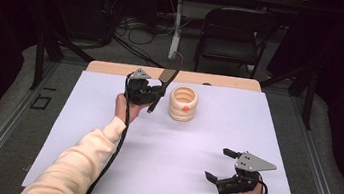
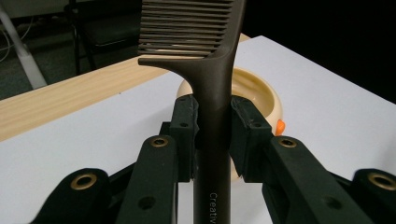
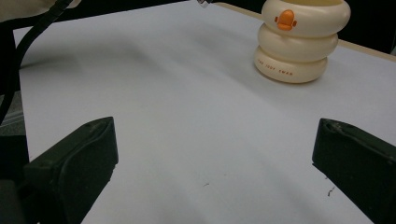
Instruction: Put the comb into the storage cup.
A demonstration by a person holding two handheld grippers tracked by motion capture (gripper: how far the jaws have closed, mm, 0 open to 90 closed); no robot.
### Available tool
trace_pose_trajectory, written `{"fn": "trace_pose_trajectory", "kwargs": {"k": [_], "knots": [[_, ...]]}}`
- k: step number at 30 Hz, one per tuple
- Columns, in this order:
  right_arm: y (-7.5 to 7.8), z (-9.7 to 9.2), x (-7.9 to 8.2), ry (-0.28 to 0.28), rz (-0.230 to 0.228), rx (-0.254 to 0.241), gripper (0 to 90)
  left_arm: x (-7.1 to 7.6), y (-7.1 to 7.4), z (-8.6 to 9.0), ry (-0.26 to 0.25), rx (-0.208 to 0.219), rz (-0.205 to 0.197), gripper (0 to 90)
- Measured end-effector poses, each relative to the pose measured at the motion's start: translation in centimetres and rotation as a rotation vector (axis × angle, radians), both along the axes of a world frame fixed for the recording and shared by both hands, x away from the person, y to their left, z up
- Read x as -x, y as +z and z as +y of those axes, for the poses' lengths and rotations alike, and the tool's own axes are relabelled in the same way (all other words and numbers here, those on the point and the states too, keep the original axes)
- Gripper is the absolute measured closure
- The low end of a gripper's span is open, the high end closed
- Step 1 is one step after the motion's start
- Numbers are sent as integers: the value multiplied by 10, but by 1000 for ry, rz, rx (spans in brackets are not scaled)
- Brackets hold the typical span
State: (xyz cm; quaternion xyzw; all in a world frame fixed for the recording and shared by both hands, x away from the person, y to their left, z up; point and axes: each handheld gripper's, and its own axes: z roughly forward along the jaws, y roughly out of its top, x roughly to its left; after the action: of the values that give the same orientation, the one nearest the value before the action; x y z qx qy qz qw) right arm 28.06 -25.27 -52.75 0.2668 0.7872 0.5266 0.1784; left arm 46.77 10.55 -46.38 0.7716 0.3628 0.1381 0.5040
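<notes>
Comb point(image 2: 212, 93) clamped by handle in left gripper point(image 1: 152, 94), teeth up, just beside cup point(image 1: 183, 103) | right gripper point(image 1: 219, 165) jaws wide, nothing in them, low over table point(image 1: 153, 150)

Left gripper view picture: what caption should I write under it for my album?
The left gripper clamps its fingers on a dark comb, held upright before a cream ringed cup.

Bright, even overhead light on the white table point(image 1: 106, 118); dark surroundings; soft shadows; near parts slightly blurred

Cream fleece sleeve point(image 1: 78, 163) — 2 black grippers with brass-ringed screw holes, grey triangular plates, black cables
</notes>
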Motion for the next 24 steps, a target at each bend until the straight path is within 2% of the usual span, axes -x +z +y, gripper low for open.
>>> {"fn": "trace_pose_trajectory", "kwargs": {"k": [15,24], "knots": [[0,0,0,6,4,-1,0,-4,12,-13,-21,4,-26,728],[0,0,-1,5,8,1,0,-9,14,-21,-21,8,-30,728]]}}
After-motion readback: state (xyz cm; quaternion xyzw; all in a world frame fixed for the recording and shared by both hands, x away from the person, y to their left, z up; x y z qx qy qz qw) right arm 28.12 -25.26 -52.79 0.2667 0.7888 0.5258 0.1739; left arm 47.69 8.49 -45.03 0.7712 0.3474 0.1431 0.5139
